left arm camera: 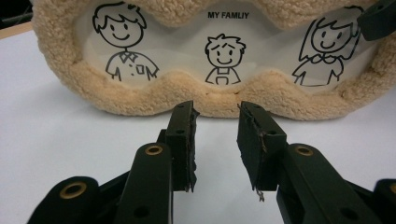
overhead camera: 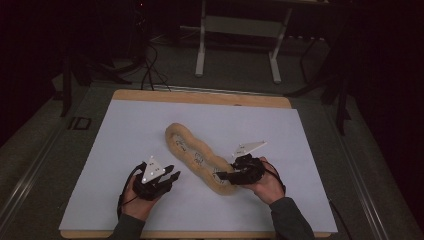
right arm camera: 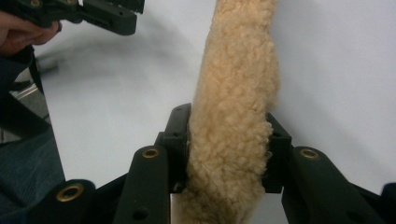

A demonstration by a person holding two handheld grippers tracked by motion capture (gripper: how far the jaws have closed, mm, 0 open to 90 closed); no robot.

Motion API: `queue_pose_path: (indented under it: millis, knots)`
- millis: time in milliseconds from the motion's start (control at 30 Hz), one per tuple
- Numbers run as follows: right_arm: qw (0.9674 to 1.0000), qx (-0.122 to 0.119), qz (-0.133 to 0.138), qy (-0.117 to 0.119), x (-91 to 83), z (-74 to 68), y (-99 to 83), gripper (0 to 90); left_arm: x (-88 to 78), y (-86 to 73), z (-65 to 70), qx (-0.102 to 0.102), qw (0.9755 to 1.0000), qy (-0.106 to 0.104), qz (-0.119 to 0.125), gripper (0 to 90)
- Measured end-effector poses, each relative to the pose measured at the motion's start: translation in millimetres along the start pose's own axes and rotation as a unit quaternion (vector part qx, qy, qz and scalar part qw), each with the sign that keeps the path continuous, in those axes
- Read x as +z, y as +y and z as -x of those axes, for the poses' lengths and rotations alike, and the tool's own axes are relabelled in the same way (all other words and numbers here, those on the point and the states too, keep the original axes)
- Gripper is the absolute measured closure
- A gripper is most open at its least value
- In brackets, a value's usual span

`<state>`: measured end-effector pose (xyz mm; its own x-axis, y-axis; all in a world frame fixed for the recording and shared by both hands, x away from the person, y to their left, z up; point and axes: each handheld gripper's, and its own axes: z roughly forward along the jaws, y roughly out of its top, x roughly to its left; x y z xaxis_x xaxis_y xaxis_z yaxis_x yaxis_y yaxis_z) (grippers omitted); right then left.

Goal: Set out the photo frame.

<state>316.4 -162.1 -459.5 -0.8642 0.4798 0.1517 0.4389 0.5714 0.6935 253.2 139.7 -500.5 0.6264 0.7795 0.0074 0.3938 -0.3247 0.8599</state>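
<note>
A long tan plush picture frame [overhead camera: 195,155] lies slantwise on the white sheet [overhead camera: 125,130]. Its clear window shows three drawn figures under the words "MY FAMILY". My right gripper [overhead camera: 220,176] is shut on the frame's near end; in the right gripper view both jaws press into the fuzzy rim [right arm camera: 236,93]. My left gripper [overhead camera: 171,174] stands open to the left of the frame, nothing between its jaws. In the left gripper view its tips [left arm camera: 215,112] stop just short of the wavy rim [left arm camera: 210,95], and the right gripper's jaw [left arm camera: 378,18] shows at the frame's far right end.
The white sheet covers a wooden tabletop [overhead camera: 200,97]. Behind the table stand a white metal stand [overhead camera: 235,30] and dark cables [overhead camera: 150,70] on the floor. A hand with the left gripper [right arm camera: 107,16] shows at the top left of the right gripper view.
</note>
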Motion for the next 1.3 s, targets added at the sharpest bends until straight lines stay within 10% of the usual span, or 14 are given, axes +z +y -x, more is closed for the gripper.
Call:
queue_pose_path:
  millis: [933, 1300]
  knots:
    - [0.9901, 0.084, 0.035, -0.107, -0.9, -17.6, -17.6, 47.6, -1.5, 1.6, -19.7, -0.044, 0.9985, 0.032, 0.007, 64.2]
    - [0.9857, 0.097, 0.050, -0.128, 0.1, -24.3, -27.3, 44.1, 13.4, 15.8, -53.1, -0.056, 0.9944, 0.089, -0.005, 61.0]
